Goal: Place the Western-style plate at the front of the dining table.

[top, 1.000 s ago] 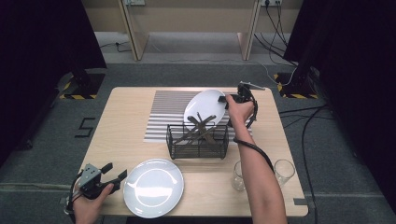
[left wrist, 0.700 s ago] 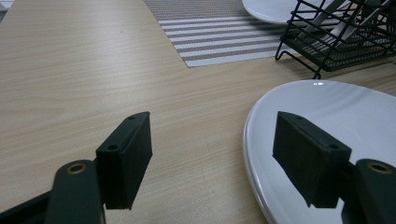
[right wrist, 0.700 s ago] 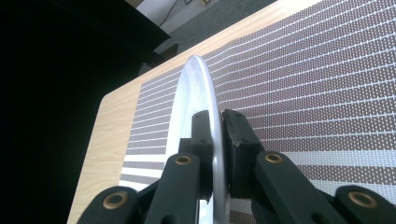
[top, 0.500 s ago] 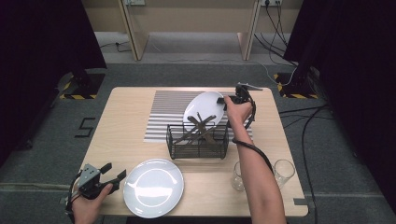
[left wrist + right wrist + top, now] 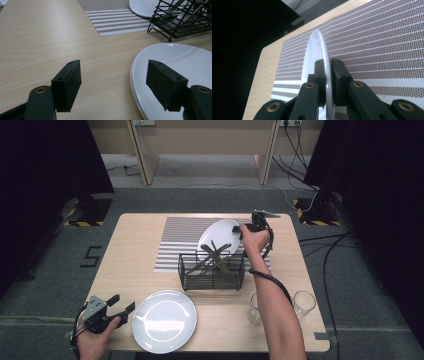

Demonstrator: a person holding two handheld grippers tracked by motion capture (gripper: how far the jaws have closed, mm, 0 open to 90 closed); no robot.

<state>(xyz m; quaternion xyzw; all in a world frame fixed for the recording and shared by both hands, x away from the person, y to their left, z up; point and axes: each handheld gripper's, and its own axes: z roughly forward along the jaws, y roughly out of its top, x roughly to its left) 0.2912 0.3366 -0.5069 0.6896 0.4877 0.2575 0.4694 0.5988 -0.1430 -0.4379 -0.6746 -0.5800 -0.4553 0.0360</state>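
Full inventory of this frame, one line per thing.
Table: 1, light wood, centre.
Mat: 1, striped, far middle of table.
Rack: 1, black wire, on mat's near edge.
Utensils: several, dark, in rack.
Held plate: 1, white, tilted behind rack.
Flat plate: 1, white, near edge.
Glasses: 2, clear, near right.
Right hand-held gripper: shut on held plate's rim.
Left hand-held gripper: open, beside flat plate.
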